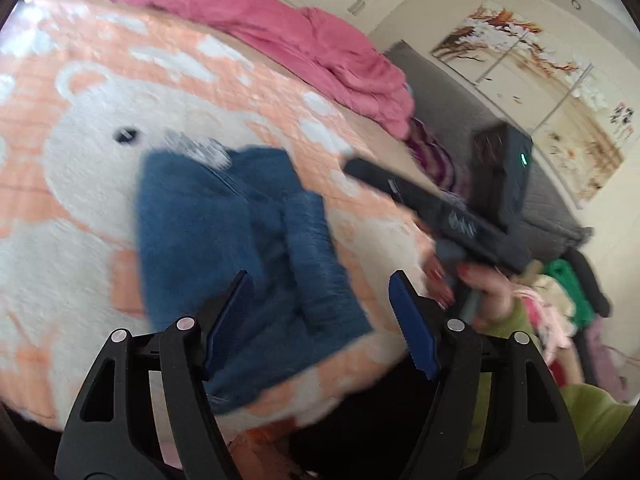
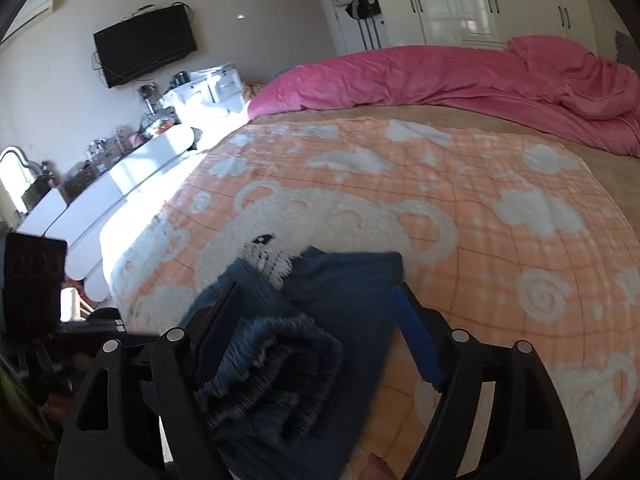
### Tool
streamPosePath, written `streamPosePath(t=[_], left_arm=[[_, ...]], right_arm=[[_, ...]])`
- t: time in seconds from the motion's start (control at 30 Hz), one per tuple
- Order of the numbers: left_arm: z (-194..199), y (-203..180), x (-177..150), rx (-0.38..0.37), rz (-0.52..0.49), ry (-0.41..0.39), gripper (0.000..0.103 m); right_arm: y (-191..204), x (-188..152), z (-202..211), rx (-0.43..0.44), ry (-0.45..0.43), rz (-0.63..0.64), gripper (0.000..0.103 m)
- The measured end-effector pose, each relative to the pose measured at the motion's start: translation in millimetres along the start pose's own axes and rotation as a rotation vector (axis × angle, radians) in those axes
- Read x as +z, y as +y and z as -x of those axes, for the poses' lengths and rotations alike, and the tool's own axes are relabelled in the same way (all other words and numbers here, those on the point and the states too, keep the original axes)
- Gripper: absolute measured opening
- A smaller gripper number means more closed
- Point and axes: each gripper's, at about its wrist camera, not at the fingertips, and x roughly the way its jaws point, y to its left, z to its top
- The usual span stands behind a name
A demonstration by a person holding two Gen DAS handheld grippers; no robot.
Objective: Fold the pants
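Observation:
The blue denim pants [image 1: 240, 248] lie folded into a compact stack on the orange-and-white bear blanket [image 1: 100, 184]. My left gripper [image 1: 320, 312] is open above the near end of the stack, holding nothing. The right gripper's dark body [image 1: 440, 208] shows in the left wrist view at right, held by a hand. In the right wrist view the pants [image 2: 304, 344] lie between and below my open right gripper [image 2: 316, 320], with a frayed hem [image 2: 276, 368] rolled on top. A white lining patch [image 2: 268, 262] shows at the far edge.
A crumpled pink duvet [image 2: 460, 76] lies along the far side of the bed. A white dresser [image 2: 120, 192] and wall TV [image 2: 144, 44] stand left. A pile of clothes [image 1: 560, 304] sits at the right, by a grey headboard [image 1: 460, 108].

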Motion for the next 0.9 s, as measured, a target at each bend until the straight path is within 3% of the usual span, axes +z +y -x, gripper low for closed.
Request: streamPosePath(t=[0.07,0.13,0.2,0.27,0.37,0.47,0.6,0.7,0.8,0.83,0.9], left_arm=[[7,-2,-5,0.102,-0.029,-0.029,0.062],[-1,-3,-6,0.235,-0.061,0.005,0.062],[-12,-4,-14,0.267,-0.077,0.042,0.057],[-25,-6,-25,0.319,-0.121,0.083,0.057],[-32,-9,-38,0.388,-0.226,0.083,0.057],[-34,-6,-37,0.388,-0.244,0.088,0.057],[-14,0,-22,0.292,-0.169,0.074,0.067],[4,11,-4,0.327,-0.153,0.020,0.068],[8,23,17,0.305,-0.107,0.029,0.068],[5,26,23,0.298,-0.110,0.047,0.067],[-1,26,32,0.283,-0.122,0.069,0.053]], right_arm=[[1,-12,-3,0.024,0.024,-0.032,0.076],[12,-17,-15,0.048,0.073,-0.046,0.076],[25,-20,-24,0.053,0.122,-0.009,0.076],[36,-29,-32,-0.021,0.183,0.061,0.076],[29,-44,-39,-0.098,0.248,0.080,0.081],[24,-50,-35,-0.090,0.242,0.047,0.081],[29,-48,-3,-0.060,0.141,0.048,0.083],[38,-50,28,-0.022,0.051,0.055,0.083],[62,-58,48,0.001,0.003,0.131,0.083],[73,-60,52,0.009,-0.002,0.171,0.083],[95,-67,57,0.027,0.002,0.259,0.083]])
